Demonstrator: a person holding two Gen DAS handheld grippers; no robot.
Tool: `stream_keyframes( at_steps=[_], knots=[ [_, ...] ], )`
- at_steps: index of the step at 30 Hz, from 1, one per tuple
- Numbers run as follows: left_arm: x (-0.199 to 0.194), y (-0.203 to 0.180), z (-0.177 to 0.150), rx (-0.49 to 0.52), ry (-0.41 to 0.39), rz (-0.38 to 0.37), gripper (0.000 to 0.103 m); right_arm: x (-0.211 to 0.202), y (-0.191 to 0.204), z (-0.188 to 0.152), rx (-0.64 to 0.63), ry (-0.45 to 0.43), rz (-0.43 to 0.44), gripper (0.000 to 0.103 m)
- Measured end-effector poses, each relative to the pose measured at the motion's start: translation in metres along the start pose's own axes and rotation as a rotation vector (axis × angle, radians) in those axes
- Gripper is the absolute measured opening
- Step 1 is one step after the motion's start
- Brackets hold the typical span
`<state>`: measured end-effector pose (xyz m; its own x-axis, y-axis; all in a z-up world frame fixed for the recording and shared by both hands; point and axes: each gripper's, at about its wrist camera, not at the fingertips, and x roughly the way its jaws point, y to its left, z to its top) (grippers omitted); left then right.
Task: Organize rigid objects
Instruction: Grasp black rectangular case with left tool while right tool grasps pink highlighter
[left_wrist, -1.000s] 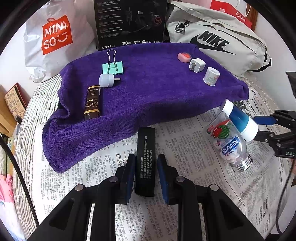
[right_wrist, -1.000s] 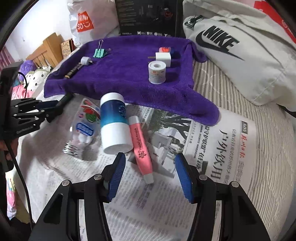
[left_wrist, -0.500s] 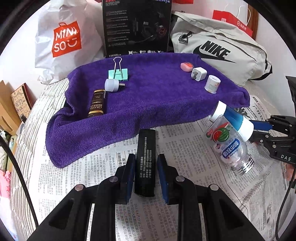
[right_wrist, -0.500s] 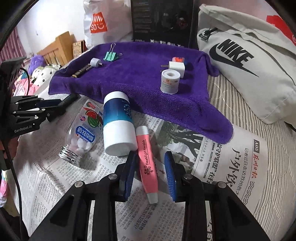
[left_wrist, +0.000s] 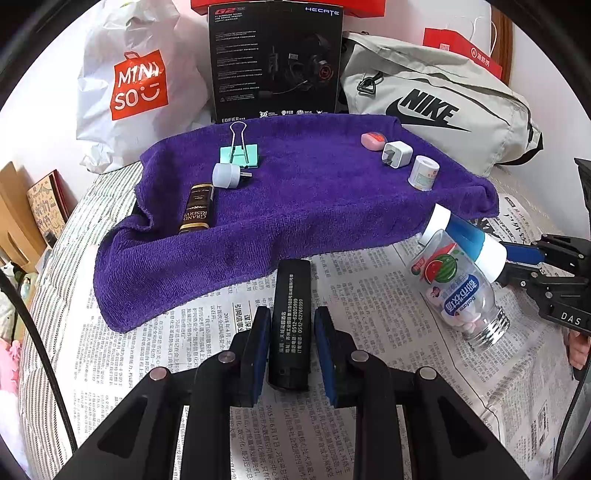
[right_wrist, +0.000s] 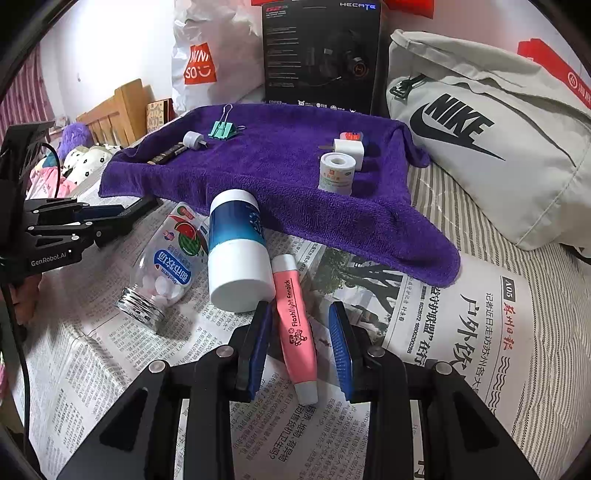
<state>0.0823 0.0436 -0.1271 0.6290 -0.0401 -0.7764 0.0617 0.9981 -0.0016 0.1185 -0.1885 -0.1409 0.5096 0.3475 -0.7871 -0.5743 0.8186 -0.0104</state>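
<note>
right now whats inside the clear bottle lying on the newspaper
The clear bottle holds small white and pale pink tablets, piled toward its silver cap. Its watermelon label covers much of the wall, so how far the tablets reach behind it cannot be seen.

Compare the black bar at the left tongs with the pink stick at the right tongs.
The black bar is dark and flat-sided with white print; the pink stick is rounded, pink, with white ends. The bar lies straight along the left tongs, near both pads; the stick lies slanted between the right tongs, whose gap is wider. Both lie flat on the newspaper, neither clearly clamped.
</note>
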Motion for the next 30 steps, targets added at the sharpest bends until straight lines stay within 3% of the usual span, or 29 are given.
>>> stream_keyframes(
  at_steps=[30],
  knots=[
    [0.0004, -0.0009, -0.0016, -0.006, 0.000, 0.003, 0.024, 0.0000, 0.0048, 0.0007, -0.021, 0.002, -0.010, 0.033]
  ],
)
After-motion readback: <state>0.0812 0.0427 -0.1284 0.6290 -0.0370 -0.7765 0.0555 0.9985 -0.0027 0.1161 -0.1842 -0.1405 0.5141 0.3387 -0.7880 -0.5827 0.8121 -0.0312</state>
